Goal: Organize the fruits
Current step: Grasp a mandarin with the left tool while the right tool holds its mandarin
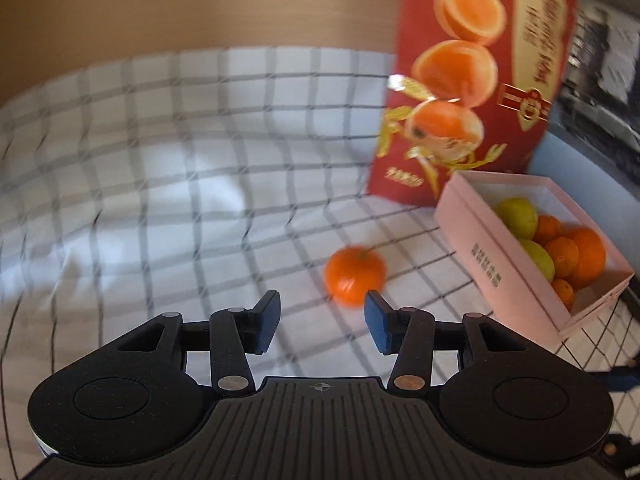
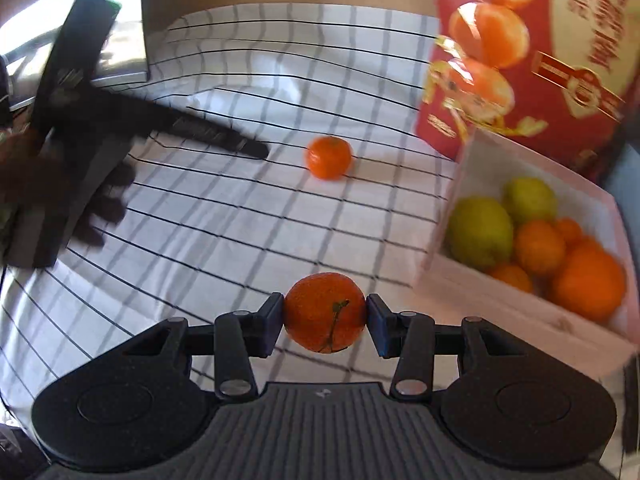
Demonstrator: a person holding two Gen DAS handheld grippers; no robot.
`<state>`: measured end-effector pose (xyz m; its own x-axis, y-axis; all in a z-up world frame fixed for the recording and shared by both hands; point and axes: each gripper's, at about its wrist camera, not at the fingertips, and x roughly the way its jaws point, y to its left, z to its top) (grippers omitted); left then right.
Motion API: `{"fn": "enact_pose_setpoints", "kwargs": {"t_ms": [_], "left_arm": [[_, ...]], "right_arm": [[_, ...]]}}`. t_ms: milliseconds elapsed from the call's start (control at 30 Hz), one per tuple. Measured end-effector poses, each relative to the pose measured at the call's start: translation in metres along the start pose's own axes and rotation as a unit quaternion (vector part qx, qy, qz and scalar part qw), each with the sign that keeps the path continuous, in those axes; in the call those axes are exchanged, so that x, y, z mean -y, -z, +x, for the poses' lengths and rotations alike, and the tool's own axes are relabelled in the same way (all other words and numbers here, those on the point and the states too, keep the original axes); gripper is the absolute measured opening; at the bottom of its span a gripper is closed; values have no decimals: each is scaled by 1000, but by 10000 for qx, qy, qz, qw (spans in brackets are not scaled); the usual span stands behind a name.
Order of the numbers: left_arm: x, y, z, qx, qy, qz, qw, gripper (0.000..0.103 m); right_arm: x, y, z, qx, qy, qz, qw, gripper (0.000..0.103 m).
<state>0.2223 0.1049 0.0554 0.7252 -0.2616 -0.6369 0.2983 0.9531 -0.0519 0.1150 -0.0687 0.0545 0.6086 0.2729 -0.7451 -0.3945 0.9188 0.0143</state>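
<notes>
My right gripper (image 2: 325, 316) is shut on a tangerine (image 2: 325, 312) with a green stem, held above the checked cloth. A second tangerine (image 2: 329, 157) lies loose on the cloth further ahead; it also shows in the left wrist view (image 1: 354, 274). My left gripper (image 1: 322, 314) is open and empty, just short of that loose tangerine, which sits slightly right of its jaws. A pink box (image 1: 500, 268) at the right holds several oranges and green-yellow lemons; it also shows in the right wrist view (image 2: 452, 216).
A tall red carton (image 1: 464, 80) printed with oranges stands behind the pink box, also in the right wrist view (image 2: 532, 60). The checked cloth (image 1: 180, 180) covers the table. The other gripper and hand (image 2: 80, 140) show at the left, dark and blurred.
</notes>
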Motion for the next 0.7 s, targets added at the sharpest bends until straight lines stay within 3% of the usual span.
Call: {"fn": "enact_pose_setpoints", "kwargs": {"t_ms": [133, 333, 433, 533, 700], "left_arm": [[14, -11, 12, 14, 1, 200, 9998, 51], [22, -14, 26, -47, 156, 333, 9993, 51], [28, -15, 36, -131, -14, 485, 9987, 52], [30, -17, 51, -366, -316, 408, 9980, 55], [31, -22, 65, -448, -173, 196, 9987, 56]], "right_arm": [[6, 22, -8, 48, 400, 37, 9992, 44], [25, 43, -19, -41, 577, 426, 9974, 44], [30, 48, -20, -103, 609, 487, 9969, 44], [30, 52, -22, -112, 647, 444, 9969, 44], [27, 55, -24, -101, 598, 362, 9975, 44]]}}
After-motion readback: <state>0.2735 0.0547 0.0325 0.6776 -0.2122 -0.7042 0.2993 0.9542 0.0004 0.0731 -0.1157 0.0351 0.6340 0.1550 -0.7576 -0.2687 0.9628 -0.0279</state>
